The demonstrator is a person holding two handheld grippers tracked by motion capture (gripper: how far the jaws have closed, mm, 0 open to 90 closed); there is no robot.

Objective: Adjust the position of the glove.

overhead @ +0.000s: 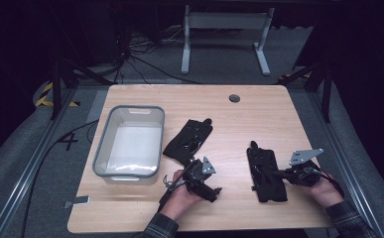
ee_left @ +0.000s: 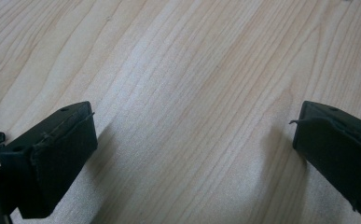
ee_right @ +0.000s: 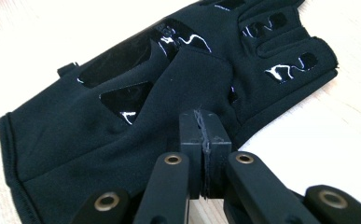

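A: Near edge first. Right gripper (ee_right: 201,154), jaws pressed together at the near glove (overhead: 266,171); whether fabric is pinched, can't tell.
B: Left gripper (ee_left: 192,154)?
A: Spread wide over bare table (ee_left: 192,70).
B: Handling?
A: Soft, light, floppy, glossy patches look slick. Best pinch looks like cuff or edge.
B: Farther?
A: Second glove (overhead: 188,140) mid-table, just beside the grey bin (overhead: 129,141).

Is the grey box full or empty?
Empty. In the high view the grey bin shows only its bare pale bottom, and both black gloves lie outside it on the table.
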